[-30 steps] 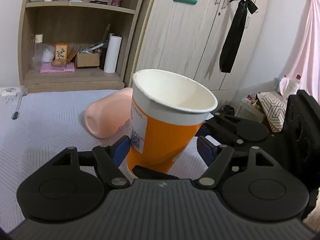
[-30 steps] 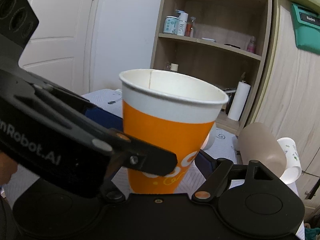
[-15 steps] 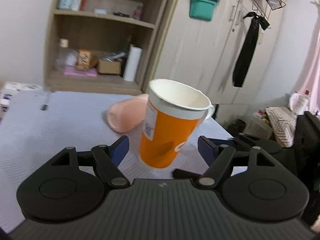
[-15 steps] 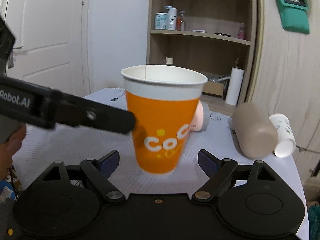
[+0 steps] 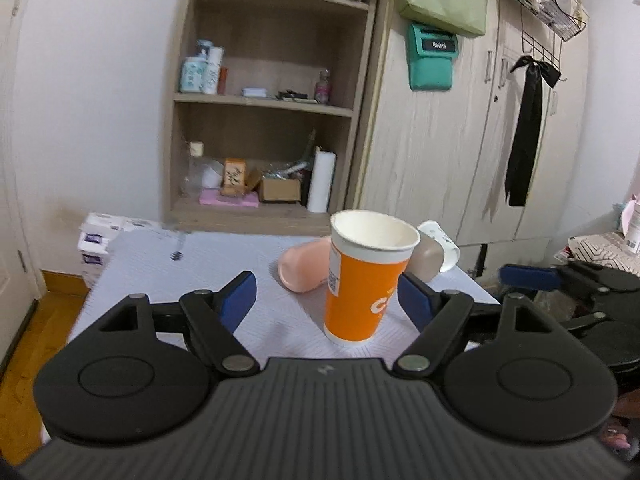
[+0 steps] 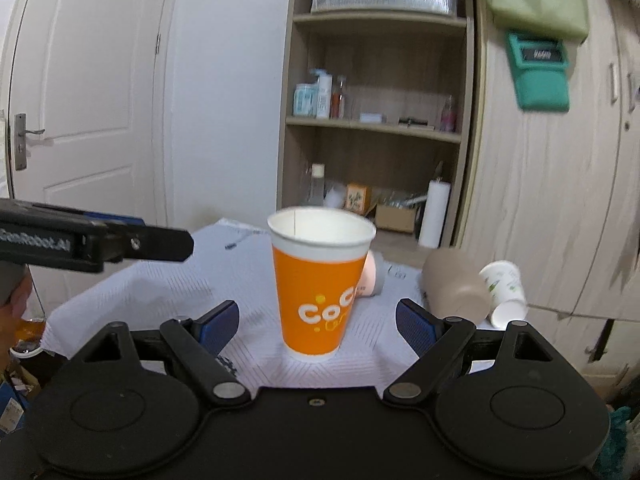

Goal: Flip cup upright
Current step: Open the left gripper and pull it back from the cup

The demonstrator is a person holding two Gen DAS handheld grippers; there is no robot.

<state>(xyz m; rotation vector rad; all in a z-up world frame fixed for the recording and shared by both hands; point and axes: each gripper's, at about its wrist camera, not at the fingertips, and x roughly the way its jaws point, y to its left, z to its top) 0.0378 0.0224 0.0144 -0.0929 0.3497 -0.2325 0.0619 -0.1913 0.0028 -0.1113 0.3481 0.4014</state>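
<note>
The orange cup stands upright on the pale cloth-covered table, mouth up and base flat, with nothing touching it. Seen along the right gripper, it sits at twelve o'clock, just ahead of the blue pads, which are spread wide with clear air on both sides. The left gripper is released too, its fingers parted; from its own camera the cup sits a little toward one o'clock, close by the right-hand pad but, as far as I can tell, not against it. Behind the orange cup, at about eleven o'clock in the left view, a pink cup lies on its side, and toward two o'clock in the right view a brown cup and a white cup lie tipped over near the table edge. To my eye the flip is done and the step in hand is the retreat. Doing it well means drawing both tools straight back along their own line with the fingers kept wide, no sideways sweep, since a light empty paper cup would topple at the slightest brush from a pad.
</note>
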